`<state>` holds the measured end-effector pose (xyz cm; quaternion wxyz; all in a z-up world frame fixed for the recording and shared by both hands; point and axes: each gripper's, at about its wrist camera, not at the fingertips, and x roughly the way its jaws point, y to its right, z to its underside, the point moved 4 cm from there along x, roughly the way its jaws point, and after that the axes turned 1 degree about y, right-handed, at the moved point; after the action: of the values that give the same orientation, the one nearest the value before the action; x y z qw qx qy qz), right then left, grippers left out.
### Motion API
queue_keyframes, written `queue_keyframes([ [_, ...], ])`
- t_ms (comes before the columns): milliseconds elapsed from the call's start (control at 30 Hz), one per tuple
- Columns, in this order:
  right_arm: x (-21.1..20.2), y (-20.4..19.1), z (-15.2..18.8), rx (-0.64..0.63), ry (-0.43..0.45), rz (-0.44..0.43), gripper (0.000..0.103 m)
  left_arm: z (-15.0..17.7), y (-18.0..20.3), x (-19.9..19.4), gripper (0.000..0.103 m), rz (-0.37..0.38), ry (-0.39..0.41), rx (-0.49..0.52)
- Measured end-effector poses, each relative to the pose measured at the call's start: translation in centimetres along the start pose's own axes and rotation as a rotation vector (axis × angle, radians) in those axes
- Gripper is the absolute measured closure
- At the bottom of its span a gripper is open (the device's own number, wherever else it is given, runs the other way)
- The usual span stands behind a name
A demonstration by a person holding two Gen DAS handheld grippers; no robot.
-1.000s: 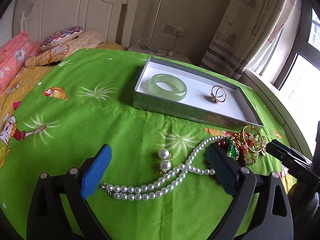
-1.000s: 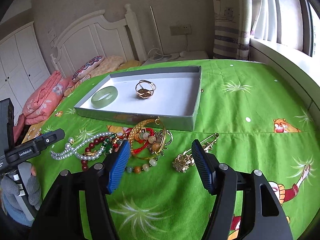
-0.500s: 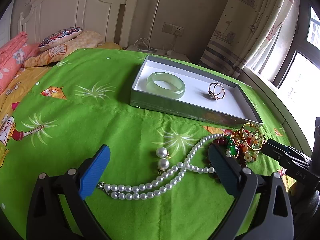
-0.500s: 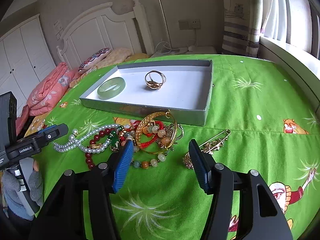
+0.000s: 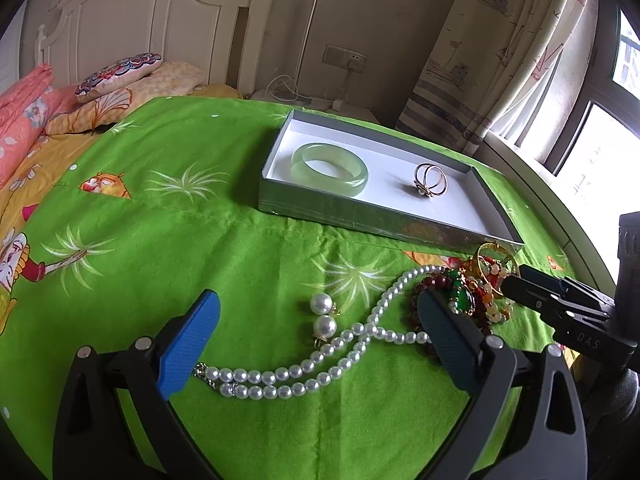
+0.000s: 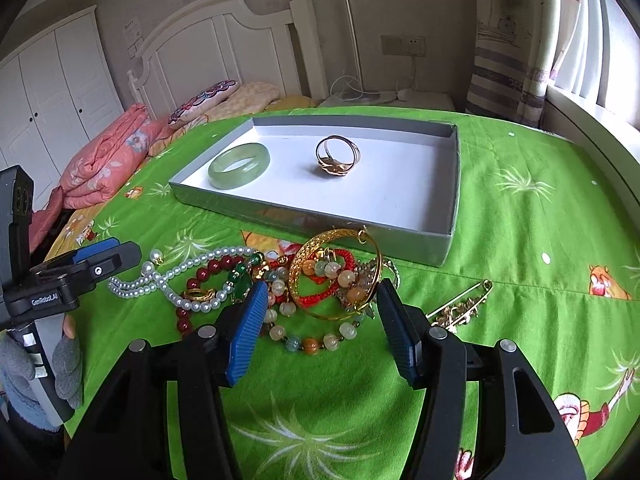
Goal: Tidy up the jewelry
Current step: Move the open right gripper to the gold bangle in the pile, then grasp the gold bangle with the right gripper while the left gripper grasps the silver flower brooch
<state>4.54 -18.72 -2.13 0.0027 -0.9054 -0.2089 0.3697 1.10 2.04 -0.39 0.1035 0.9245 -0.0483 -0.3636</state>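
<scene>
Your right hand-held gripper (image 6: 320,320) hangs open around the gold bangle (image 6: 336,274) on the bed; it's tangled with beads, so they could drag along. Left hand-held gripper (image 5: 316,340) open over pearls (image 5: 320,356).

Both tongs (image 5: 316,344) (image 6: 320,328) agape, angled down

Daylight from the window (image 5: 596,148) on the right, blown out to white in the left wrist view. Scene evenly bright; green bedspread (image 5: 240,248) saturated. Soft short shadows only, e.g. under the ring (image 6: 338,156) in the box (image 6: 454,184). Faint sheen on the box's silver wall. Heavy fisheye: black corner vignette, headboard (image 6: 224,40) and curtain (image 5: 492,60) bowed. Focus sharp centrally, softer toward the rims.
</scene>
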Motion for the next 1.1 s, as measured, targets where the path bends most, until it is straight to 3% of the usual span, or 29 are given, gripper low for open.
queue_keyframes([
  [200, 0.5, 0.2, -0.6, 0.02, 0.0, -0.037, 0.047, 0.0, 0.1, 0.1, 0.005, 0.003, 0.0, -0.001],
  [333, -0.1, -0.7, -1.4, -0.007, 0.04, -0.062, 0.059, 0.1, 0.0, 0.0, 0.005, 0.006, 0.002, -0.005],
  [400, -0.5, -1.6, -1.5, -0.029, 0.049, -0.079, 0.06, 0.1, -0.1, 0.0, 0.005, 0.008, 0.002, -0.007],
  [533, 0.3, -2.9, -1.3, -0.072, 0.0, -0.074, 0.065, 0.1, -0.1, -0.1, 0.005, 0.008, 0.003, -0.006],
  [800, 3.4, -3.2, -2.3, 0.012, -0.05, -0.108, 0.072, 0.1, -0.1, 0.0, 0.005, 0.012, 0.003, -0.011],
  [933, 2.7, -3.7, -2.2, -0.01, 0.002, -0.096, 0.094, 0.1, 0.1, -0.2, 0.005, 0.02, 0.005, -0.002],
  [1100, -0.9, -3.3, -1.8, -0.053, 0.096, -0.08, 0.094, -0.1, 1.9, -0.3, 0.005, 0.051, -0.004, 0.074],
])
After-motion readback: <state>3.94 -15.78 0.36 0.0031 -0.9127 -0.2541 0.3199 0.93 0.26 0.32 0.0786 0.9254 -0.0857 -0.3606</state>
